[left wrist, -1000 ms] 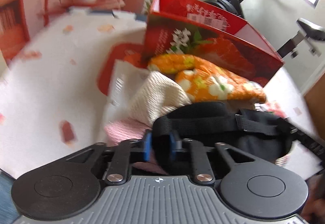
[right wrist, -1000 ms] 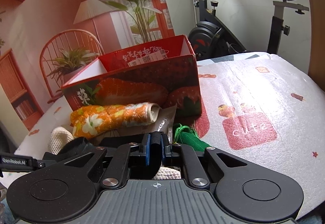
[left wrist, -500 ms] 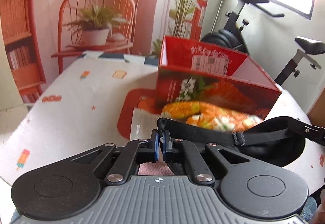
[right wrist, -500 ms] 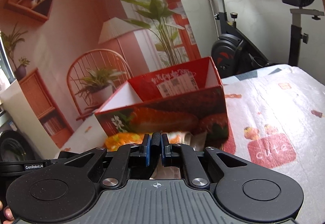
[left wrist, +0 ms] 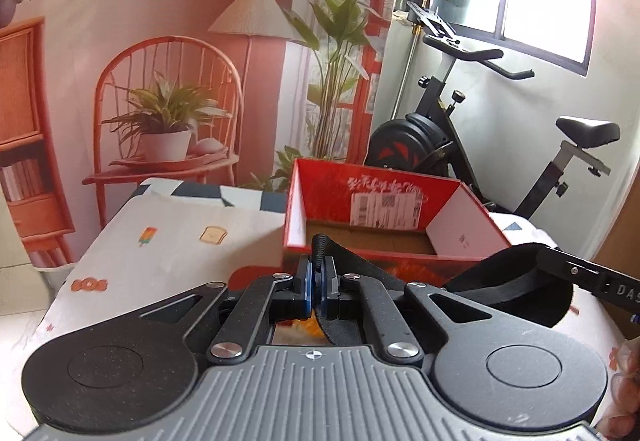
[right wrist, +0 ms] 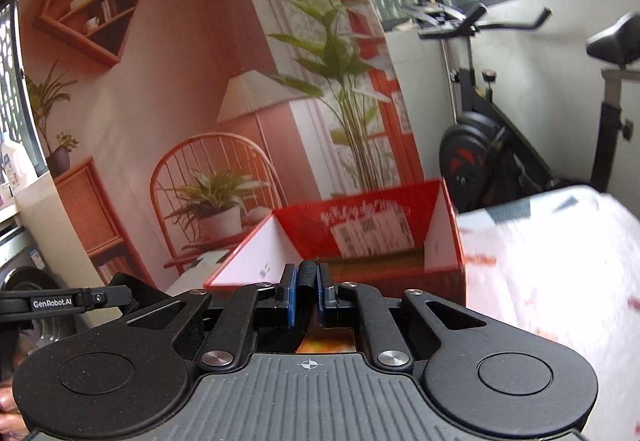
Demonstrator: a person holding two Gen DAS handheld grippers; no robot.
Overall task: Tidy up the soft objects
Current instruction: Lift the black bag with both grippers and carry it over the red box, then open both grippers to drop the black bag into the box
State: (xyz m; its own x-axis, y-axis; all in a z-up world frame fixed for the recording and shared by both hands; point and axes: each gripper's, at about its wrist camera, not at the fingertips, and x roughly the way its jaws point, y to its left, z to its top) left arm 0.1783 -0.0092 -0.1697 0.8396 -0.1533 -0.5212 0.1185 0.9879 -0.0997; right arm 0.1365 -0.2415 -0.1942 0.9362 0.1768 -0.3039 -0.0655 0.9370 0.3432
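Both claws pinched black strap: left gripper (left wrist: 318,283) at frame centre, right gripper (right wrist: 307,291) likewise, jaws nearly shut. Strap (left wrist: 360,265) hung between them, before open red box (left wrist: 376,241). Judged light, limp, saggy; webbing ends best hold.

Both views are wrist-mounted fisheyes, each looking forward along its own fingers and angled slightly downward. The left wrist view faces the open red box (left wrist: 384,225) from close range; the right wrist view faces the same box (right wrist: 360,241) from further right. Both share the exercise bike (left wrist: 460,137) and printed backdrop (right wrist: 200,81) beyond.
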